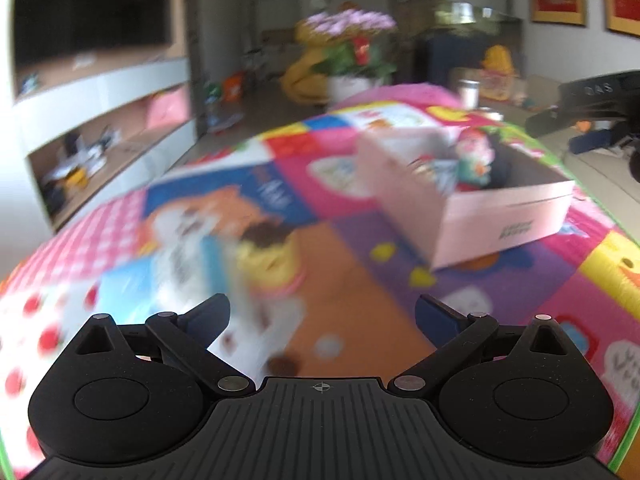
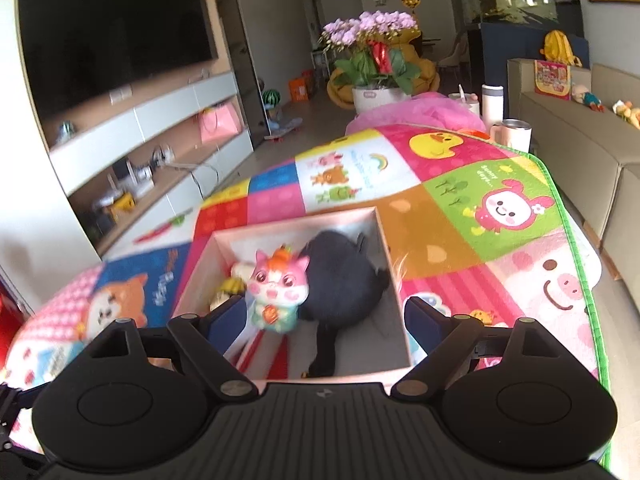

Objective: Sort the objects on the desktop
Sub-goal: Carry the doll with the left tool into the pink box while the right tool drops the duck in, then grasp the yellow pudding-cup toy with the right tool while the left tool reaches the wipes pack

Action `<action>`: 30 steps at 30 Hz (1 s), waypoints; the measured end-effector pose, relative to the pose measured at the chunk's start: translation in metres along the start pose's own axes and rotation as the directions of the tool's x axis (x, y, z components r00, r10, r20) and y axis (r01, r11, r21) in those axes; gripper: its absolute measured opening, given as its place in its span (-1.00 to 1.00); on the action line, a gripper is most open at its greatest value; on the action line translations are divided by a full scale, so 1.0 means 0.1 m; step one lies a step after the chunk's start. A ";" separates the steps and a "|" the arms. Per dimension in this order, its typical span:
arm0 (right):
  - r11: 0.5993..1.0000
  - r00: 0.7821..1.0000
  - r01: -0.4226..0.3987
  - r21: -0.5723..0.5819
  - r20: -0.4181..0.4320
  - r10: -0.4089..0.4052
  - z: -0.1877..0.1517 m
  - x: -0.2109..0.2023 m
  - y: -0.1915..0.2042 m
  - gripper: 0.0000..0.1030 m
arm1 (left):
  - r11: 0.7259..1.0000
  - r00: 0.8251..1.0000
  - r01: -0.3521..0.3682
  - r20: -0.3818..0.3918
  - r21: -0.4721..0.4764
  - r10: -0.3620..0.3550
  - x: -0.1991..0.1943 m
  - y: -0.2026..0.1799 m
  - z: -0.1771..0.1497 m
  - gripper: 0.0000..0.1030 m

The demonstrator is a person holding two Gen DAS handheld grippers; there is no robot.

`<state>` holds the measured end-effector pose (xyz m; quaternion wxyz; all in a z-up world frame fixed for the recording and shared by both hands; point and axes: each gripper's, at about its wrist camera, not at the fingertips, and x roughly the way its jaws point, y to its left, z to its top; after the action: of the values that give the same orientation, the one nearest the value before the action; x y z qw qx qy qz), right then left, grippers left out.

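Observation:
A pink cardboard box [image 2: 384,236] sits on the colourful play mat [image 2: 460,208]. In it lie a pink cat figurine [image 2: 278,286], a black soft object [image 2: 344,280] and a small yellow item [image 2: 232,286]. My right gripper [image 2: 326,320] is open and empty, just above the box's near part, fingers either side of the figurine. In the left wrist view, blurred by motion, the box [image 1: 496,224] is at the right with the figurine [image 1: 474,160] inside. My left gripper [image 1: 322,320] is open and empty above the mat, over a blurred light blue and white packet [image 1: 180,280].
A potted orchid [image 2: 376,56] stands beyond the mat's far end. Mugs and a white bottle [image 2: 494,106] stand at the far right corner. A TV unit [image 2: 120,128] with shelves runs along the left. A beige sofa [image 2: 592,152] is on the right.

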<state>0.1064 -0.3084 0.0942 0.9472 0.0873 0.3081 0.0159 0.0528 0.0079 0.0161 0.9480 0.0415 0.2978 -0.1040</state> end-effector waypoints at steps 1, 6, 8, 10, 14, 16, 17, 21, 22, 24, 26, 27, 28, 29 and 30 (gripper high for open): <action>1.000 1.000 0.001 -0.010 -0.010 -0.001 -0.01 0.02 0.04 0.73 | 0.999 1.000 -0.009 -0.008 -0.031 0.009 -0.02 0.07 -0.06 0.98; 0.998 0.999 -0.029 -0.056 -0.040 0.027 -0.08 0.06 0.35 0.75 | 0.993 0.998 -0.062 -0.025 -0.103 0.059 -0.08 0.27 -0.24 0.99; 0.993 0.997 -0.063 -0.096 -0.041 0.059 -0.10 0.04 0.54 0.75 | 0.989 0.998 -0.052 -0.031 -0.142 0.048 -0.09 0.32 -0.24 0.99; 0.983 0.994 -0.108 -0.147 -0.044 0.103 -0.10 0.04 0.78 0.75 | 0.986 0.998 -0.055 -0.023 -0.159 0.052 -0.09 0.34 -0.26 0.99; 0.946 0.976 -0.216 -0.241 -0.077 0.204 -0.13 0.13 1.32 0.69 | 0.982 0.998 -0.064 -0.033 -0.177 0.059 -0.06 0.35 -0.26 1.00; 0.922 0.964 -0.264 -0.282 -0.113 0.241 -0.16 0.24 1.63 0.66 | 0.982 0.998 -0.062 -0.036 -0.179 0.056 -0.05 0.35 -0.26 1.00; 0.911 0.958 -0.282 -0.300 -0.132 0.253 -0.18 0.31 1.77 0.66 | 0.982 0.998 -0.059 -0.035 -0.179 0.053 -0.04 0.35 -0.26 0.99; 0.884 0.926 -0.349 -0.309 -0.256 0.277 -0.24 0.71 2.21 0.66 | 0.981 0.998 -0.061 -0.023 -0.185 0.058 -0.06 0.35 -0.27 1.00; 0.883 0.921 -0.355 -0.307 -0.279 0.273 -0.26 0.79 2.27 0.65 | 0.981 0.998 -0.061 -0.020 -0.186 0.058 -0.06 0.35 -0.27 1.00; 0.883 0.915 -0.352 -0.311 -0.314 0.254 -0.31 0.94 2.35 0.40 | 0.981 0.998 -0.061 -0.018 -0.186 0.059 -0.07 0.35 -0.27 1.00; 0.880 0.902 -0.358 -0.312 -0.358 0.240 -0.35 1.03 2.37 -0.20 | 0.981 0.998 -0.057 -0.018 -0.188 0.055 -0.08 0.35 -0.28 1.00; 0.885 0.902 -0.348 -0.309 -0.366 0.228 -0.37 1.04 2.36 -0.23 | 0.980 0.998 -0.056 -0.018 -0.190 0.054 -0.08 0.36 -0.28 1.00; 0.888 0.903 -0.349 -0.301 -0.362 0.232 -0.37 1.03 2.32 -0.23 | 0.980 0.998 -0.056 -0.019 -0.192 0.053 -0.08 0.36 -0.28 1.00; 0.891 0.905 -0.346 -0.295 -0.357 0.233 -0.37 1.01 2.27 -0.24 | 0.980 0.998 -0.056 -0.021 -0.193 0.053 -0.08 0.35 -0.28 1.00; 0.896 0.909 -0.337 -0.290 -0.348 0.229 -0.38 0.95 2.22 -0.24 | 0.980 0.998 -0.057 -0.023 -0.193 0.054 -0.08 0.35 -0.28 1.00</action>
<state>0.1665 -0.0763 0.0475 0.8759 -0.0385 0.4265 0.2221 0.0389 0.0473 -0.0019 0.9474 -0.0416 0.3138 -0.0477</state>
